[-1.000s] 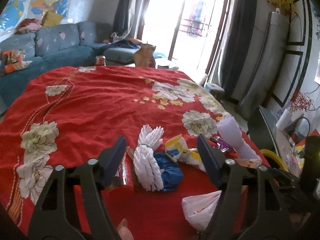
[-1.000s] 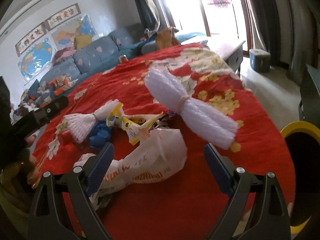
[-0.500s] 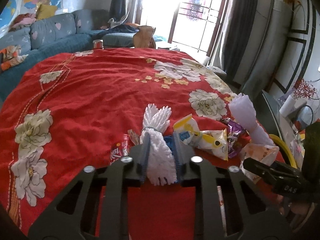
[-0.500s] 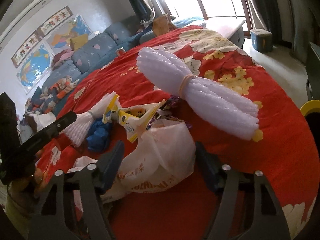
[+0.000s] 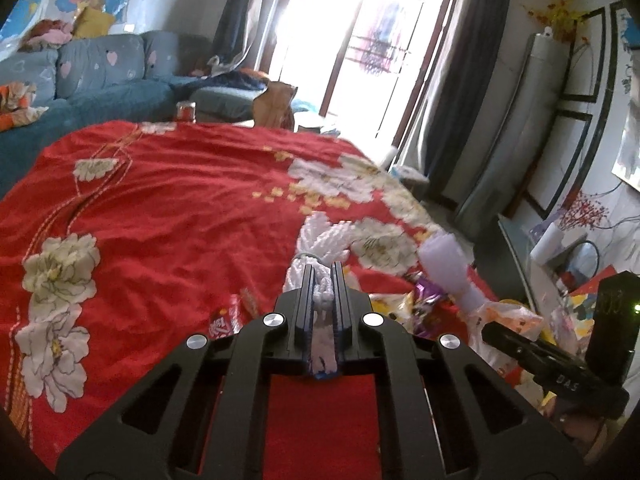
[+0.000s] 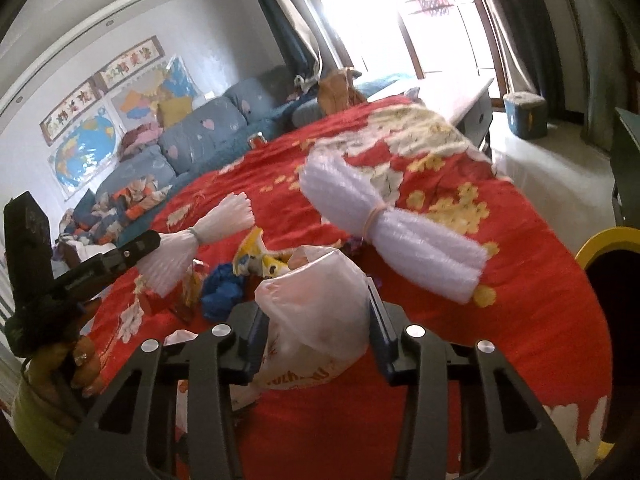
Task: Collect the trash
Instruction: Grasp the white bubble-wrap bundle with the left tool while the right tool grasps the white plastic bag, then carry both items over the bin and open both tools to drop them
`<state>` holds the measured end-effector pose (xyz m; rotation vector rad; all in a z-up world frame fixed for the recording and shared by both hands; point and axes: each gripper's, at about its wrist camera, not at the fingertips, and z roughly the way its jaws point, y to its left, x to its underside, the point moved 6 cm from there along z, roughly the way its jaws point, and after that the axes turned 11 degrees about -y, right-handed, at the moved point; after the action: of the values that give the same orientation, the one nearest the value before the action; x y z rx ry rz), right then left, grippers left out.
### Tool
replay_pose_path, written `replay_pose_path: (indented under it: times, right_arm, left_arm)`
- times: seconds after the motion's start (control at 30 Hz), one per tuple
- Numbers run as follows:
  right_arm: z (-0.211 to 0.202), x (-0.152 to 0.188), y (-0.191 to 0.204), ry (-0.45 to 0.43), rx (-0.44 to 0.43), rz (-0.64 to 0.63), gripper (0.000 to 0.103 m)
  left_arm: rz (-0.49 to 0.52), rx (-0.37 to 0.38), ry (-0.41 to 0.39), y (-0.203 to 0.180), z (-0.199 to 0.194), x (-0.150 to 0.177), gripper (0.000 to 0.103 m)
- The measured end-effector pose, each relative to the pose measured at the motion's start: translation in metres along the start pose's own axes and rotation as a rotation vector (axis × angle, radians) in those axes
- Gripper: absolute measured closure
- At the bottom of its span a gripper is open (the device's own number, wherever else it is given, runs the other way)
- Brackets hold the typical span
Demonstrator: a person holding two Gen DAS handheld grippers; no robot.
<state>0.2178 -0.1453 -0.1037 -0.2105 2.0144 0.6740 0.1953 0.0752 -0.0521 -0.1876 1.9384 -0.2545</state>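
The left tool [image 5: 323,300] is pressed together on the small white foam-net bundle [image 6: 192,246], which appears lifted at one end off the red flowered cloth [image 5: 160,208] that covers the bench. The right tool [image 6: 316,332] has its jaws set against both sides of the white plastic bag [image 6: 316,300]; they seem to squeeze it lightly, though whether the grip is firm I cannot tell.

Outward from the two tools, most of the litter lies uncollected on the cloth: a blue crumpled scrap [image 6: 220,290] and a yellow snack wrapper [image 6: 256,258] just beside the bag, a red wrapper [image 5: 222,322] near the left tool, a purple wrapper [image 5: 426,294], and the large foam-net roll [image 6: 384,228] tied with a band, further out. A yellow-rimmed bin [image 6: 612,240] shows at the bench's right edge.

By my judgement the task is at its start: one piece is gripped, nothing visibly binned, and the rest waits.
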Motion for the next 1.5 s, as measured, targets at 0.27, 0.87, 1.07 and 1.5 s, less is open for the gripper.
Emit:
replay_pose_path:
  times: [0.27,0.87,1.07,1.5]
  right_arm:
    - [-0.016,-0.012,-0.004,-0.050,0.015,0.004,0.063]
    - [-0.052,-0.041,-0.042,-0.155,0.097,0.056,0.065]
    - [-0.064,-0.049,-0.060,-0.188,0.137,0.074,0.065]
    - [-0.095,-0.067,-0.106,-0.273,0.240,0.124,0.065]
  left_arm:
    - [0.006,0.049,-0.047,-0.018,-0.014,-0.013,0.099]
    - [0.030,0.171,-0.074,-0.060,-0.031,-0.015,0.099]
    - [0.039,0.210,-0.063,-0.075,-0.033,-0.009,0.099]
    - [0.074,0.280,-0.038,-0.111,-0.033,0.006,0.099]
